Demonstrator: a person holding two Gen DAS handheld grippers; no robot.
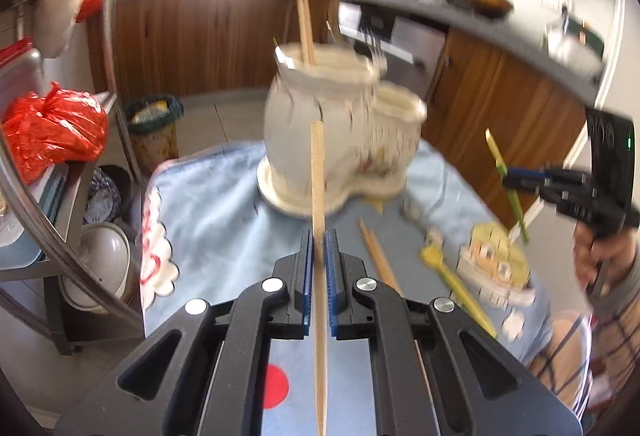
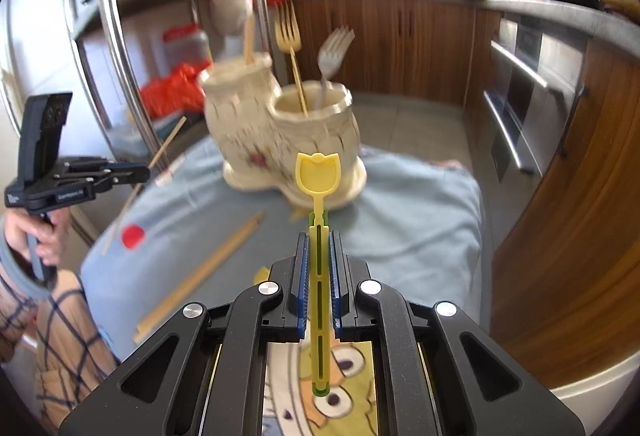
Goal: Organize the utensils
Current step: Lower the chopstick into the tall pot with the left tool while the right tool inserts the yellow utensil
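Note:
A cream ceramic holder with two compartments stands on the blue cloth. My left gripper is shut on a single wooden chopstick, raised in front of the holder. My right gripper is shut on a yellow plastic utensil with a tulip-shaped head and a green piece behind it, also short of the holder. A gold fork and a silver fork stand in the lower compartment. Chopsticks stand in the taller one. A pair of chopsticks lies on the cloth.
Another yellow utensil lies on the cloth near a cartoon print. A metal rack with red bags stands to the left, and a bin sits on the floor beyond. Wooden cabinets and an oven line the far side.

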